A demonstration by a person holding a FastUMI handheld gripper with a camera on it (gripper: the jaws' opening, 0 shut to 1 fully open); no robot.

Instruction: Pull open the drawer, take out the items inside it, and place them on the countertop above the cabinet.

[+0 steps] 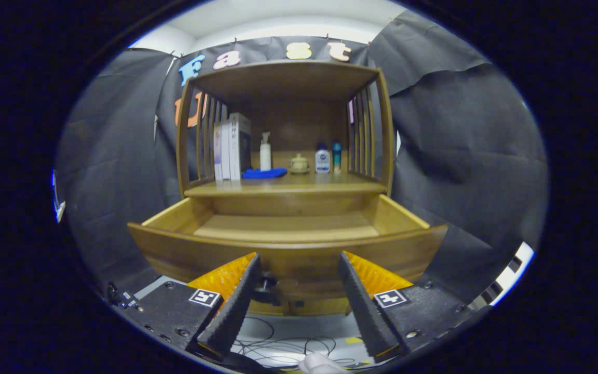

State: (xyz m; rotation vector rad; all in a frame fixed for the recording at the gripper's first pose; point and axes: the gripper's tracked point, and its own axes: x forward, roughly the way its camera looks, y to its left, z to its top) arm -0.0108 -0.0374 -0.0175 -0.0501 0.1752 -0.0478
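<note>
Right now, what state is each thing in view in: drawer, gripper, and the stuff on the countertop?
drawer: pulled open, visible floor bare
drawer knob: between the fingers, ungripped
gripper: open, fingers apart at the drawer front
books: upright
pump bottle: upright
blue cloth: lying flat
small jar: upright, lid on
two small bottles: upright, capped

**Claw hardware**

The claw (pixel 299 270) has two wedge-shaped fingers (pixel 236 306) with finely ribbed, saw-toothed inner faces, standing apart. Each finger rises from a flat matte block (pixel 174 311) fastened with small round screws at the corners. A square black-and-white marker (pixel 204 297) sits on each block near the finger's root. Behind the fingers, ridged panels slope outward.
</note>
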